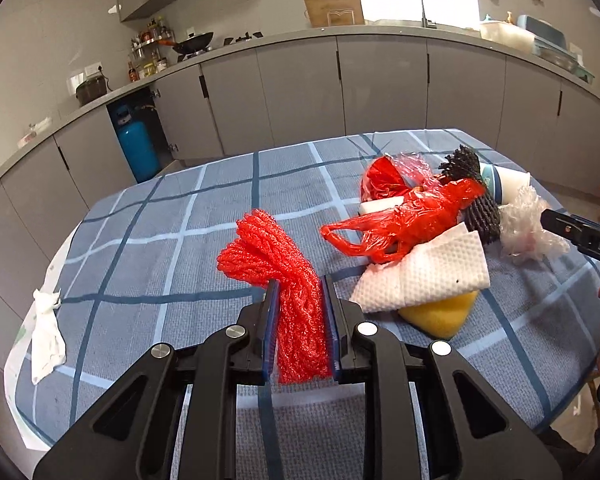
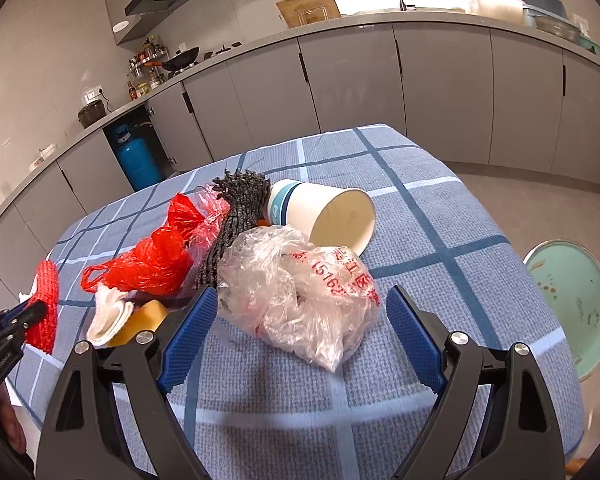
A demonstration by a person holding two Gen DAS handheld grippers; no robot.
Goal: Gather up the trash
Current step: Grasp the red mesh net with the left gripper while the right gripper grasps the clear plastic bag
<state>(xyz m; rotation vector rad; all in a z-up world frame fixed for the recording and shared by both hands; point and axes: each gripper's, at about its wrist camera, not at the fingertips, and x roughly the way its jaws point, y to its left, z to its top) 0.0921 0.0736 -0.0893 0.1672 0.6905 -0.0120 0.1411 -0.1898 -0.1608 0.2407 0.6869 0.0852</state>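
left gripper [image 1: 300, 320]: fingers pressed in on one red foam net [image 1: 284, 280], low centre of the left wrist view; the net's loose end fans up and left above the fingertips, over the tabletop [image 1: 172, 216].
right gripper [image 2: 300, 336]: fingers spread wide, holding nothing; one crumpled clear plastic bag [image 2: 300, 292] with red print lies on the tabletop between them, touching neither finger as far as can be seen.
trash pile: right of centre in the left wrist view, all bunched and touching.
red plastic bags: one opaque red plastic bag [image 1: 404, 216], with a thinner see-through red film [image 1: 412, 164] behind it; whether the film is a separate bag cannot be told.
black foam nets: one black foam net [image 1: 472, 196], dark and ribbed, between the red bag and the cup.
paper cups: one paper cup [image 2: 328, 216], on its side, mouth toward the right wrist camera.
paper towels: one folded paper towel [image 1: 424, 276] lying over one yellow sponge [image 1: 440, 316].
tissues: one crumpled white tissue [image 1: 46, 332], alone at the lower left tabletop edge.
floor: one pale green round stool [image 2: 572, 300], at the right edge of the right wrist view.
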